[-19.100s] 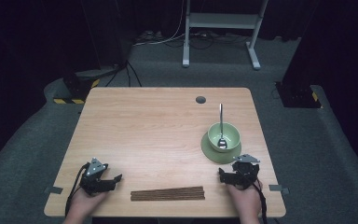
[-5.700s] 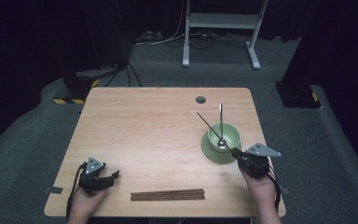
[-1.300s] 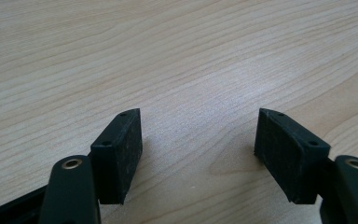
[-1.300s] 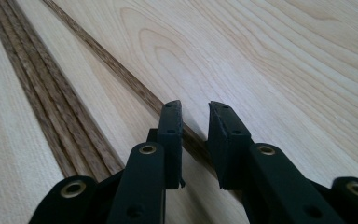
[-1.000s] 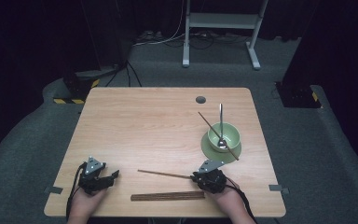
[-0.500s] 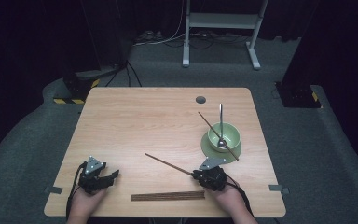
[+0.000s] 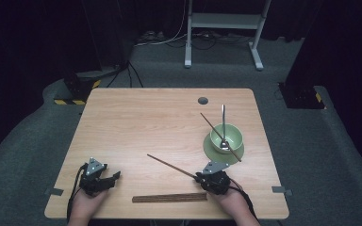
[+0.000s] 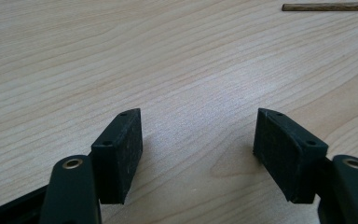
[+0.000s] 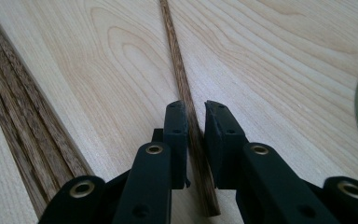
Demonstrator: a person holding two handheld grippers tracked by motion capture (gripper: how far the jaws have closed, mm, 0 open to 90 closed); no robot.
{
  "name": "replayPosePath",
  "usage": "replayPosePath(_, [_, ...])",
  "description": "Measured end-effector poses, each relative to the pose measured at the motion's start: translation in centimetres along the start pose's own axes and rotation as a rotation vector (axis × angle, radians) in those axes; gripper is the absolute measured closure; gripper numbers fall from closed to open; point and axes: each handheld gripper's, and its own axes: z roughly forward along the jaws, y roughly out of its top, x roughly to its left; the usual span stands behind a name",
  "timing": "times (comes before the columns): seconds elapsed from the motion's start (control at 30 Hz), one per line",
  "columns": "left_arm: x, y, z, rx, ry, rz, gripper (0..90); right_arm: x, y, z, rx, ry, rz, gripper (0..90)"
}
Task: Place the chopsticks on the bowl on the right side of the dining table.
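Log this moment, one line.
right tongs: shut on chopstick | left tongs: open, idle | bowl: chopstick, spoon inside

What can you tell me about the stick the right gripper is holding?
It is a thin, dark brown wooden chopstick, long and straight. The right gripper is shut on one end of it, jaws pressing both sides. The rest slants up and left over the table in the high view. More chopsticks lie in a bundle nearby, apart from it.

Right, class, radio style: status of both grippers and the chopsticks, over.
Left gripper open, idle on table. Right gripper shut on one chopstick. Others bundled at near edge; one in green bowl. Path clear.
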Motion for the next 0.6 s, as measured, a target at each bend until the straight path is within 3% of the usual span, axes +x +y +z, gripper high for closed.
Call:
replayPosePath(0.13, [-0.03,-0.01,-0.01,-0.001,0.009,-0.003,32.7,0.06,-0.21,0.01,-0.014,-0.002,-0.008,79.2])
replayPosePath(0.6, [-0.06,-0.03,-0.03,-0.002,0.015,-0.005,32.8,0.17,0.27,0.02,0.014,-0.008,-0.023,84.6])
